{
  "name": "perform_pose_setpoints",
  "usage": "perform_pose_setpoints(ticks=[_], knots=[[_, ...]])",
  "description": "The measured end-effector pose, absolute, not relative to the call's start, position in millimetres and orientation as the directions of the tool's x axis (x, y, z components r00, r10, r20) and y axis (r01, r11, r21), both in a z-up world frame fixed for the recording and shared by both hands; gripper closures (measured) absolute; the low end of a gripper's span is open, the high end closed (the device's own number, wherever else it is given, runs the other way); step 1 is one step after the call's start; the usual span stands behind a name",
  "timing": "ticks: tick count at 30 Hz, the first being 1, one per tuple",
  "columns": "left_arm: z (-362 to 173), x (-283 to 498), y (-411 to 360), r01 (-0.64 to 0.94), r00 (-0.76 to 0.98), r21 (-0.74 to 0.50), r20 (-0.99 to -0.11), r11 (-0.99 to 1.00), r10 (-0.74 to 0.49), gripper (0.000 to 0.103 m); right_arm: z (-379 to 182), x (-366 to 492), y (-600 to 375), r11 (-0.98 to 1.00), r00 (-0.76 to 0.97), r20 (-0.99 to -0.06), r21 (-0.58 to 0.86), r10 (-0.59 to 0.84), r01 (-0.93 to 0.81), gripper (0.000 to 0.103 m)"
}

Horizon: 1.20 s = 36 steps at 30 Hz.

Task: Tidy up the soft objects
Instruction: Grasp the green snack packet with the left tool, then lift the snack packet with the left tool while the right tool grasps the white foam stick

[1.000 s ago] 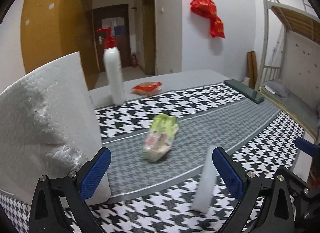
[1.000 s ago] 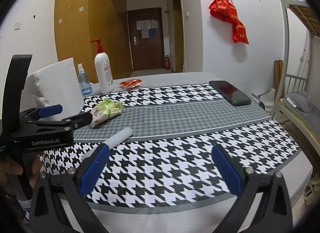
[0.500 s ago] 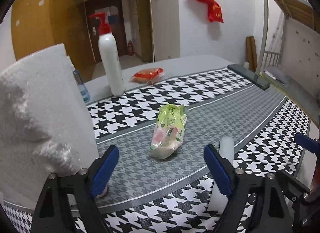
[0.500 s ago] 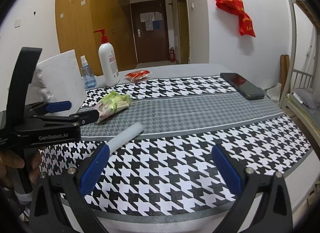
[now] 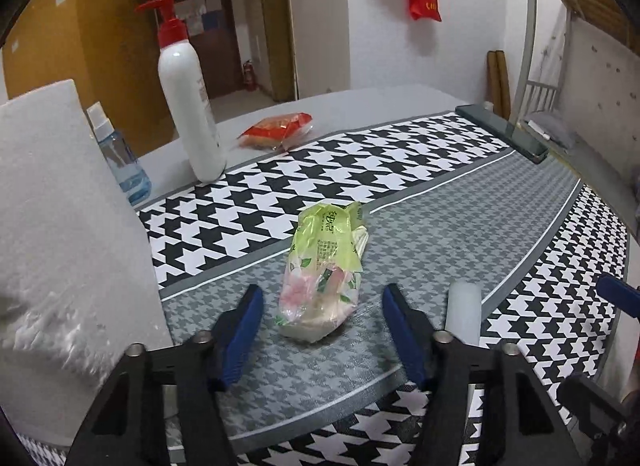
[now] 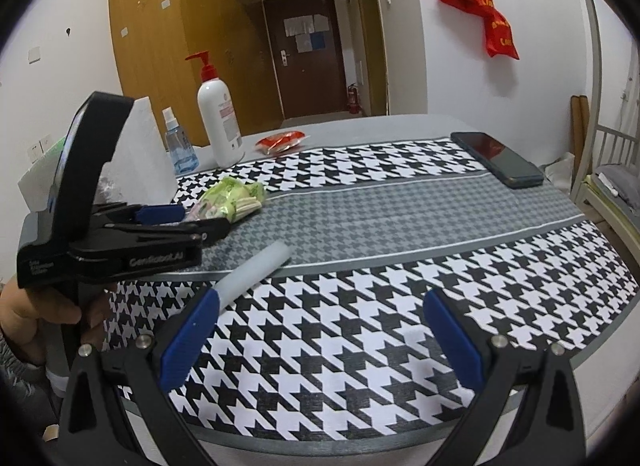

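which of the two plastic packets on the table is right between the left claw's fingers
The green floral packet on the grey band, flanked by the left claw, whose jaws have just been closing. The red packet lies far off beside the pump bottle.

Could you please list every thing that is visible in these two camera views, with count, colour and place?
tissue pack: 1, green and pink, on the grey band of the cloth, between the left gripper's open fingers, untouched
foam tube: 1, white, lying on the cloth near the right gripper's left finger
foam block: 1, white, upright at the table's left
pump bottle: 1, white with red pump, far left
spray bottle: 1, clear blue, beside the pump bottle
snack packet: 1, red, far side
phone: 1, dark, far right
tablecloth: 1, black-white houndstooth with grey band
red bags: hanging on the wall, number unclear
left gripper: black, blue pads, jaws just been closing
right gripper: open, nothing between its fingers
hand: 1, holding the left gripper
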<state>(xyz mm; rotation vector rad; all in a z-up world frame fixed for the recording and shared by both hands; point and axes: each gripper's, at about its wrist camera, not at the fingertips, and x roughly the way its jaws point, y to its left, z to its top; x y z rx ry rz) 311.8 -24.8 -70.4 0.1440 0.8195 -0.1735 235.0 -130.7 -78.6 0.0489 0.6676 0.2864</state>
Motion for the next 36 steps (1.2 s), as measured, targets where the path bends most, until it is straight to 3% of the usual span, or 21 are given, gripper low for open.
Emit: perform_pose_setpoints(ticks=[2, 9, 14, 36], knots=[[-73, 315, -24, 0.21, 0.66, 0.053, -0.744, 0.976, -0.101, 0.056, -79, 235, -129, 0.959, 0.746, -0.605, 0.132, 0.278, -0.25, 0.0], [-77, 321, -24, 0.232, 0.639, 0.029, -0.758, 0.972, -0.13, 0.063, -80, 235, -130, 0.962, 0.743, -0.613, 0.124, 0.268, -0.244, 0.0], [-76, 320, -24, 0.243, 0.64, 0.013, -0.754, 0.97, -0.15, 0.076, -80, 236, -130, 0.967, 0.742, -0.623, 0.112, 0.247, -0.228, 0.0], [-23, 227, 14, 0.273, 0.819, 0.049, -0.535, 0.961, -0.205, 0.077, -71, 214, -80, 0.987, 0.751, -0.642, 0.061, 0.151, -0.146, 0.0]])
